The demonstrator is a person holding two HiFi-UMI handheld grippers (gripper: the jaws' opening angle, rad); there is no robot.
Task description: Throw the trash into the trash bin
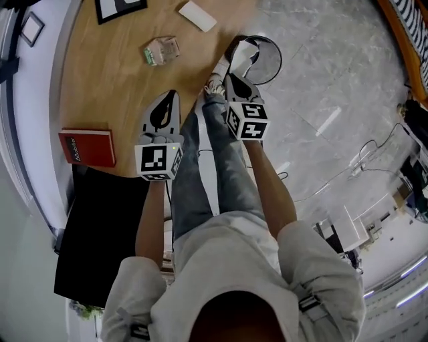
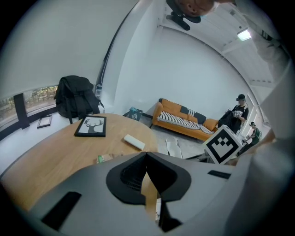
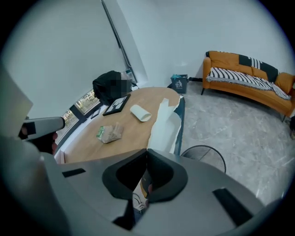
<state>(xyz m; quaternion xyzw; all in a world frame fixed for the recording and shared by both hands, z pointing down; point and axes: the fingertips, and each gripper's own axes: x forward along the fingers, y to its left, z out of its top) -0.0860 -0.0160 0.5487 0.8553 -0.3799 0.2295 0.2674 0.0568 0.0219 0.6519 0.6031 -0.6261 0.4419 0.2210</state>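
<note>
My right gripper (image 1: pixel 229 72) (image 3: pixel 146 152) is shut on a flat white and blue piece of cardboard trash (image 1: pixel 245 53) (image 3: pixel 164 122), which sticks up from the jaws beside the table's edge. In the head view it hangs over the round black wire trash bin (image 1: pixel 275 59) (image 3: pixel 221 158) on the floor. A crumpled green and brown carton (image 1: pixel 161 51) (image 3: pixel 109 132) (image 2: pixel 103 158) lies on the wooden table (image 1: pixel 107 87). My left gripper (image 1: pixel 172 97) (image 2: pixel 146 155) hovers over the table's near edge, shut, with nothing held.
A white roll (image 1: pixel 197 15) (image 3: pixel 140 113) and a black picture frame (image 2: pixel 91 126) (image 1: pixel 118 8) lie farther along the table. A red book (image 1: pixel 87 146) sits at its near left, and a black backpack (image 2: pixel 76 99) at the back. An orange sofa (image 3: pixel 249 76) stands across the marble floor.
</note>
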